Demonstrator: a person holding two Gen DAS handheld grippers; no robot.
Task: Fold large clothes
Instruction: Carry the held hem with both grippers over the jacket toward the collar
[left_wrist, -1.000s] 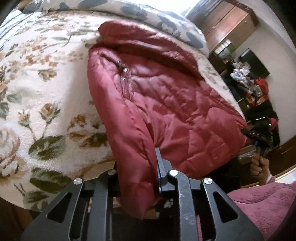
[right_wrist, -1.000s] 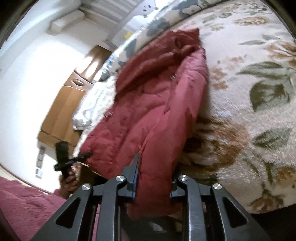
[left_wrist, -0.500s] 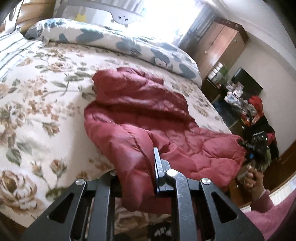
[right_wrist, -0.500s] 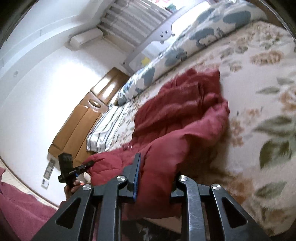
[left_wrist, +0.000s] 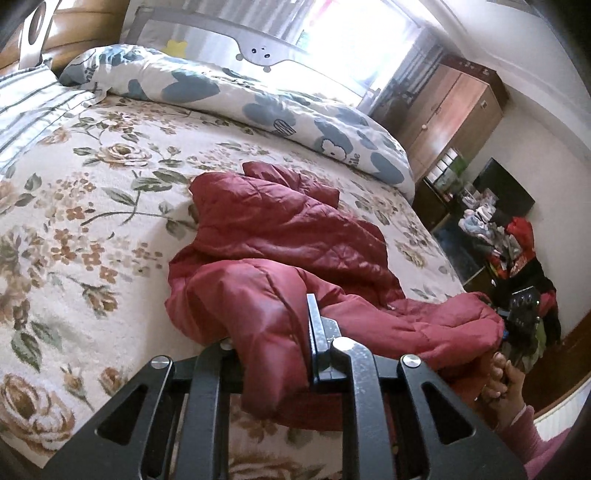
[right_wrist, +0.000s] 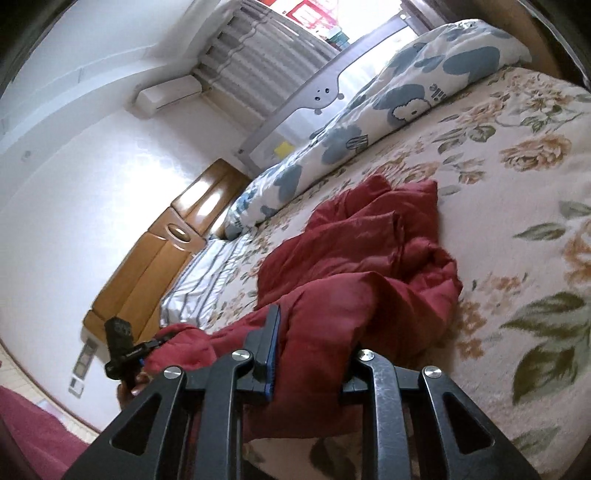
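The red puffer jacket (left_wrist: 288, 236) is lying on the flowered bedspread (left_wrist: 74, 206) near the bed's front edge, its far end bunched toward the blue-flowered duvet (left_wrist: 258, 99) rolled along the back of the bed. The left gripper (left_wrist: 271, 332) is pinching one near corner of the jacket, cloth bulging out between its fingers, and the right gripper (right_wrist: 314, 347) is clamping the other near corner in the same way; each is showing in the other's view, held in a hand off the bed's edge. Both are holding the hem raised off the bedspread, probably so that the bottom of the jacket can be carried over the upper part as one straight fold; gripping two corners at once is keeping the edge taut and level. The padded cloth is looking slippery and springy, so it may puff back open once released. No baskets, boxes or other containers are sitting on the bed; a wooden wardrobe (left_wrist: 450, 110) is standing closed by the wall.
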